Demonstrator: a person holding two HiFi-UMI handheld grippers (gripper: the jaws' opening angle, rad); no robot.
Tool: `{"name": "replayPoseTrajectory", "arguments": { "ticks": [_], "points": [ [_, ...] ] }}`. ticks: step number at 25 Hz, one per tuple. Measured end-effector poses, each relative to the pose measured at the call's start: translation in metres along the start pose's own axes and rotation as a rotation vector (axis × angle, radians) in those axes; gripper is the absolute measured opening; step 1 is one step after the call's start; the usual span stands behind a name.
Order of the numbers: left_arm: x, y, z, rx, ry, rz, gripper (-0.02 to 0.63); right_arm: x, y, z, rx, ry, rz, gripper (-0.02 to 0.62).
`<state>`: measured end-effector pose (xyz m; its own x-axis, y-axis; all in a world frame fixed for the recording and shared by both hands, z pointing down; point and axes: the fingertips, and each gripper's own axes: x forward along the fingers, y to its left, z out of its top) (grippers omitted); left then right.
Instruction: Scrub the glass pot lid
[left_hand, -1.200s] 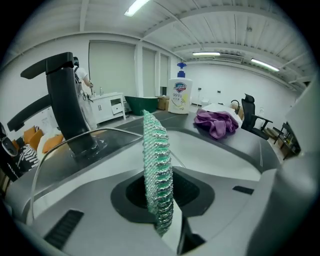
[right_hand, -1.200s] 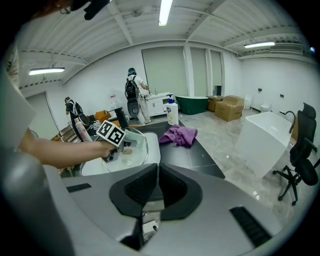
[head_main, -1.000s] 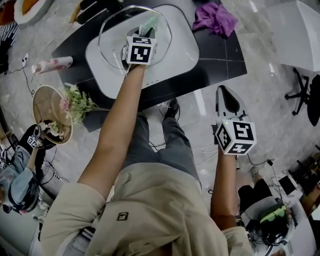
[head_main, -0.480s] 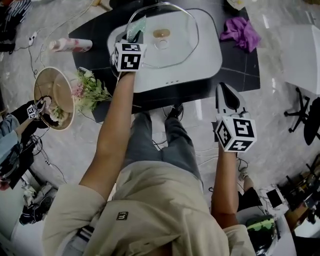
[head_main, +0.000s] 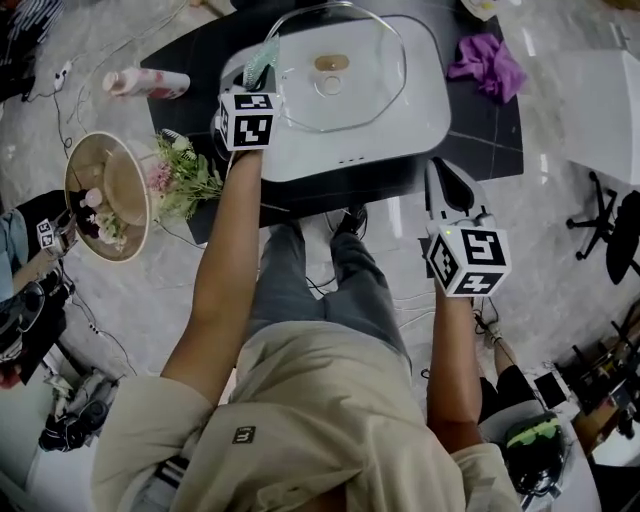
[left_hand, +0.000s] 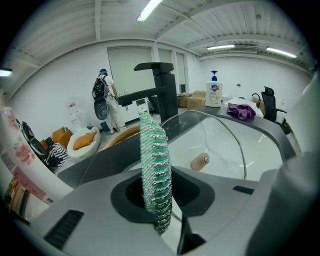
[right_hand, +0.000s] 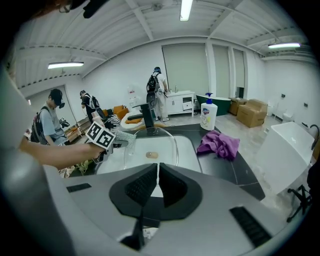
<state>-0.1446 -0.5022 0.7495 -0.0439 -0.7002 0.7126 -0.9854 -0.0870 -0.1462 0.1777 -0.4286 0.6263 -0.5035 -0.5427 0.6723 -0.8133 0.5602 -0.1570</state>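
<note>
The glass pot lid (head_main: 345, 95) lies in the white sink (head_main: 425, 115), its brown knob (head_main: 327, 63) pointing up. My left gripper (head_main: 256, 82) is shut on a green and silver mesh scrubber (head_main: 263, 55) at the lid's left rim, over the sink's left edge. In the left gripper view the scrubber (left_hand: 152, 150) stands upright between the jaws, and the lid (left_hand: 227, 145) with its knob (left_hand: 200, 161) lies to the right. My right gripper (head_main: 452, 192) hangs shut and empty below the counter's front edge; from its view (right_hand: 156, 176) the lid (right_hand: 152, 142) lies ahead.
A purple cloth (head_main: 487, 62) lies on the dark counter right of the sink. A black faucet (left_hand: 157, 87) and a soap bottle (left_hand: 214, 89) stand behind it. A floral bottle (head_main: 145, 82) lies at the counter's left. Flowers (head_main: 180, 175) and a straw hat (head_main: 100, 195) sit lower left. People stand beyond.
My left gripper has slid left with the scrubber, from over the lid's middle to its left rim. The right gripper has stayed put.
</note>
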Motion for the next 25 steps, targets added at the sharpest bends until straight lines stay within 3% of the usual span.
{"name": "replayPoseTrajectory", "arguments": {
  "ticks": [6,11,16,25],
  "points": [
    [0.005,-0.020,-0.008,-0.004,0.032,-0.008,0.092,-0.005,-0.009,-0.010,0.002,-0.005,0.007,0.028],
    [0.026,-0.088,0.005,0.050,0.028,-0.108,0.092,-0.028,-0.043,-0.031,0.048,0.001,-0.050,0.027],
    [0.024,-0.127,0.027,0.112,0.015,-0.093,0.091,-0.051,-0.074,-0.047,0.081,-0.007,-0.084,0.028],
    [0.042,-0.234,0.053,0.228,0.029,-0.200,0.092,-0.093,-0.121,-0.078,0.142,0.007,-0.115,0.027]
  ]
}}
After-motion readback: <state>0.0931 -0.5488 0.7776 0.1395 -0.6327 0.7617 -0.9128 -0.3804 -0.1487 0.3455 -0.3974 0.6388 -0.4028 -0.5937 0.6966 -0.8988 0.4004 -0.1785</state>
